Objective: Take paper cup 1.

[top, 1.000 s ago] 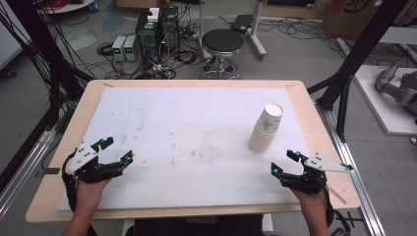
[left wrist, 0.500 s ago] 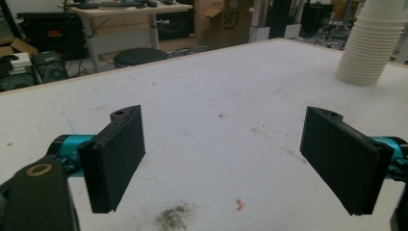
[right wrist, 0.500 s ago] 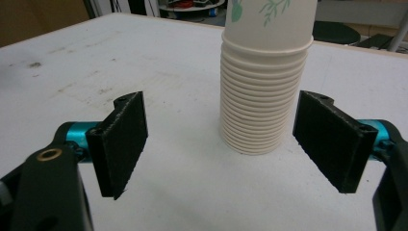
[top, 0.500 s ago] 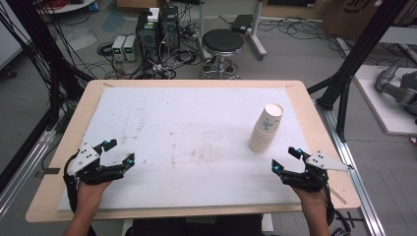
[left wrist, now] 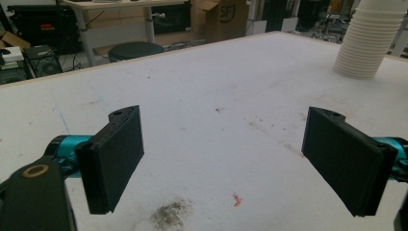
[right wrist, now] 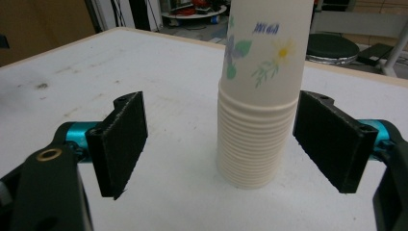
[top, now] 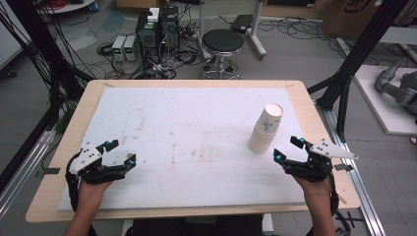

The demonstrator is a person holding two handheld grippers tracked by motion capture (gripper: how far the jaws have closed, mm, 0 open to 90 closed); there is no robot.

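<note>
cup stack (top: 265, 129) stands upside down on the white pad (top: 187, 142), toward the pad's right side and a little nearer the person than its middle; the cups are nested, rims ringed at the bottom, and the top one bears a flower print. the right gripper (top: 288, 149) is just beside the stack, on the side toward the person and slightly to its right, held in the right hand (top: 314, 184) above the pad's near right corner. its jaws stand wide with nothing pressed between them; in the right gripper view the cup stack (right wrist: 260, 96) rises beyond the two black pads, closer to the right one, and i cannot tell whether that pad touches it. the left gripper (top: 122, 154) is well apart from the stack, far across the pad near its near left corner, held in the left hand (top: 93, 189). its jaws have just been opening and stand wide, with only bare pad between them. in the left gripper view the cup stack (left wrist: 368, 41) shows far off at the upper right, past specks of dirt (left wrist: 168, 214) on the pad. behind the table, beyond the stack, stands a stool (top: 223, 42).
</note>
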